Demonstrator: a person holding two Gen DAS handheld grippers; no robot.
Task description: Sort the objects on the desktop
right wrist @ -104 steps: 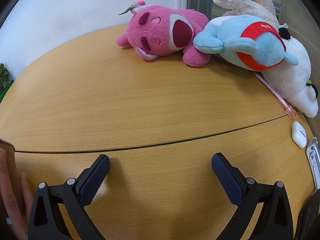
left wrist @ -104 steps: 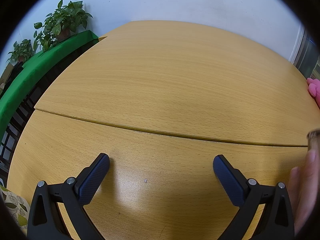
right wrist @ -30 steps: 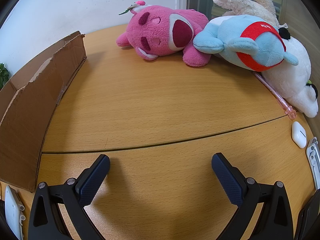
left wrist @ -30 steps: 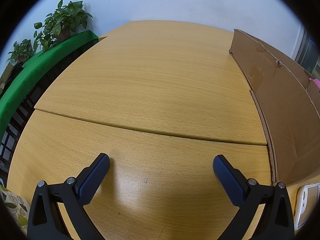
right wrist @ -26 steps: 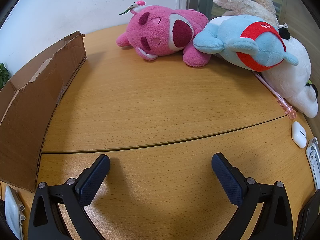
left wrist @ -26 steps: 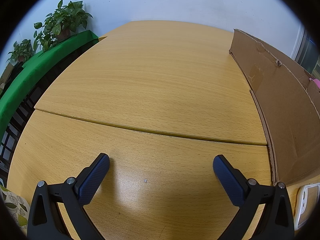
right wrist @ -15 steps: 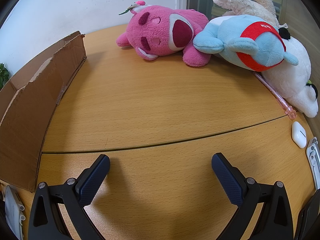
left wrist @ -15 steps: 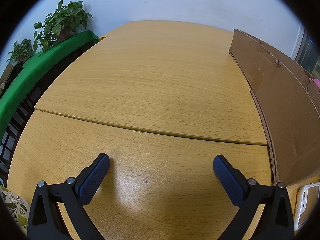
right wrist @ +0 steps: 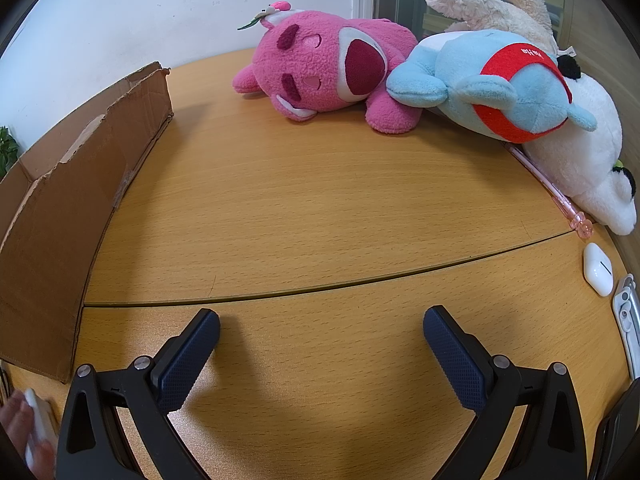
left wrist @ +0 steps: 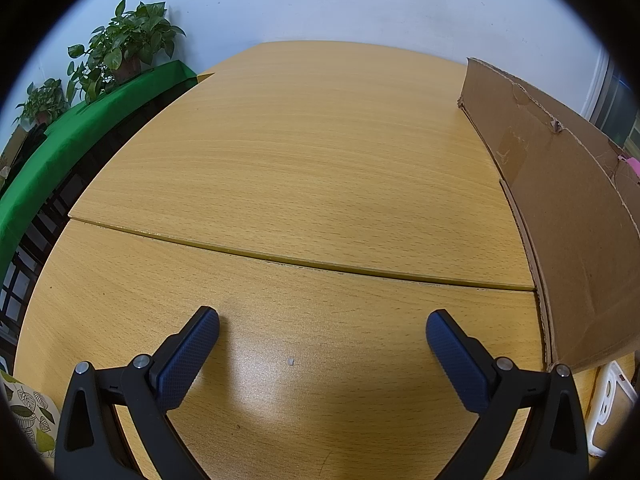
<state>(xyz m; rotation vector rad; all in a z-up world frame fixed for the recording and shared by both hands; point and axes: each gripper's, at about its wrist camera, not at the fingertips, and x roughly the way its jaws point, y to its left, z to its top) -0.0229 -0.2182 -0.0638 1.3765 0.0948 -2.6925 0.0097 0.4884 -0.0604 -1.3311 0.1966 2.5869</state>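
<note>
A brown cardboard box [left wrist: 568, 216] stands on the wooden table at the right of the left wrist view, and at the left of the right wrist view [right wrist: 72, 196]. A pink plush [right wrist: 324, 68], a blue plush with a red band [right wrist: 492, 88] and a white plush [right wrist: 588, 160] lie at the far right. A pink pen [right wrist: 552, 192], a white earbud case [right wrist: 598, 268] and a silver tool [right wrist: 628, 320] lie near them. My left gripper [left wrist: 322, 330] is open and empty over bare table. My right gripper [right wrist: 320, 328] is open and empty.
A white device [left wrist: 612, 404] lies just in front of the box; a hand [right wrist: 20, 436] touches it in the right wrist view. Potted plants [left wrist: 124, 48] and a green cloth [left wrist: 60, 148] stand beyond the table's left edge. A white wall is behind.
Since 3.5 s ago a cardboard box and a white device have been set down between the grippers. In the last half second a hand came onto the white device. Both grippers stayed still.
</note>
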